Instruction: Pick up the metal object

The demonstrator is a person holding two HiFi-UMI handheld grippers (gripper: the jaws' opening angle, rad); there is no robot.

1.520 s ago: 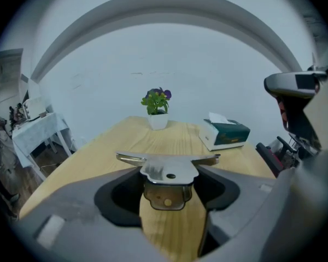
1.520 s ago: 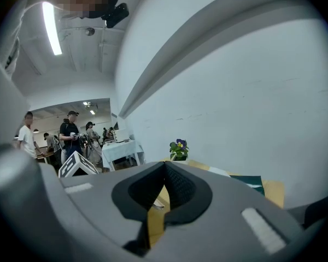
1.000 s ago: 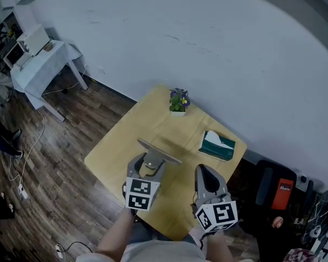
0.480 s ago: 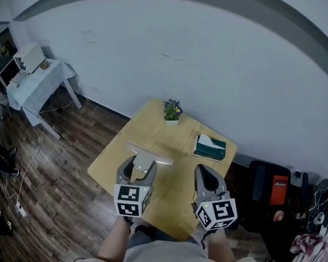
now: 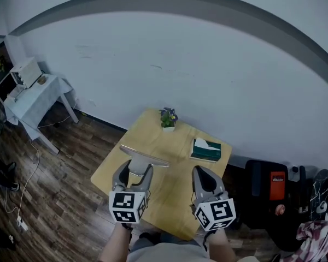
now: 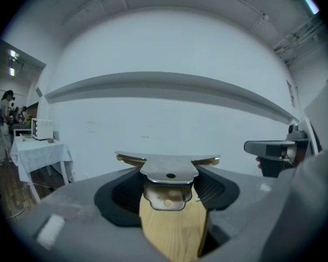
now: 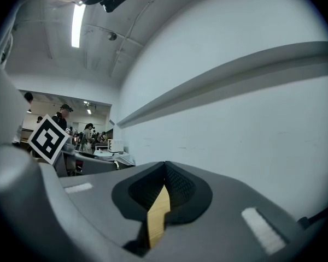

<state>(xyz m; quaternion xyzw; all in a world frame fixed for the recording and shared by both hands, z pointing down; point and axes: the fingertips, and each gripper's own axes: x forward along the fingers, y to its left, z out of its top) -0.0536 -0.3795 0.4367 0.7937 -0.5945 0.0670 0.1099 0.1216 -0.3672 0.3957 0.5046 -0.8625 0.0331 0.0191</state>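
Metal object in hand, held clear of the table.
Your left gripper clamps its narrow stem, with the flat bar crosswise beyond the jaws. Your right gripper is closed and empty. Hold the wrist level and lift slowly, as the wide bar looks liable to twist.

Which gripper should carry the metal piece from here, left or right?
Left. The left gripper already grips the metal piece; the right gripper is shut, empty, beside it.

My left claw hides the bottom of the metal thing, and people far left of my right claw are too small.
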